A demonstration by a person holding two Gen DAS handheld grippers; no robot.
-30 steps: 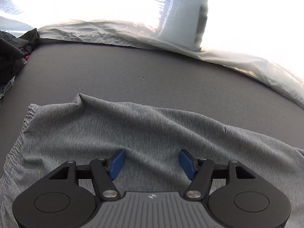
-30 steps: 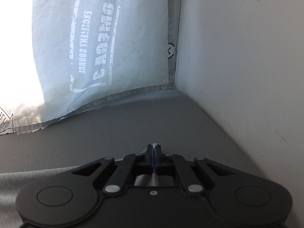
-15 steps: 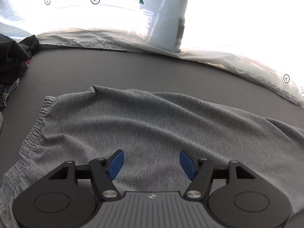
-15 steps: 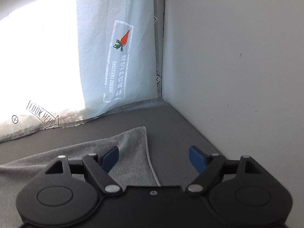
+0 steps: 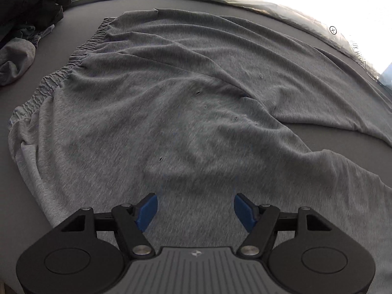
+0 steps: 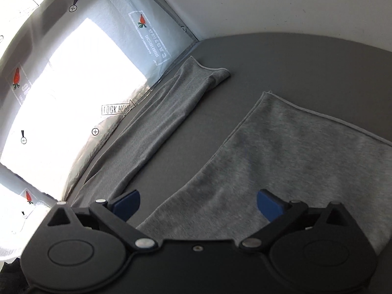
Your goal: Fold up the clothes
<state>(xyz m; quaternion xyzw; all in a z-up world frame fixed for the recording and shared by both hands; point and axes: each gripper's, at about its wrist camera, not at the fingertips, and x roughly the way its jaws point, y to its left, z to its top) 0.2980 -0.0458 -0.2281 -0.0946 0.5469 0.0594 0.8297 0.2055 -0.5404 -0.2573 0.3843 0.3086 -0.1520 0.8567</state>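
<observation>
The left wrist view looks steeply down, close over the grey trousers [image 5: 186, 103]; the right wrist view looks shallower toward their legs at 12 o'clock, sharing them.

The grey trousers [image 5: 186, 103] run past the left wrist view's right and bottom edges, so their leg ends are unseen there. Left of their waistband, a dark clothes pile [image 5: 27, 12] is cropped, perhaps several garments. Fabric nearest the camera is blurred.

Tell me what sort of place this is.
Probably a bedroom or similar home corner: grey trousers lie spread on a wide grey mattress-like surface set against a white wall, a printed curtain covers a bright window, and more clothes are heaped alongside.
</observation>
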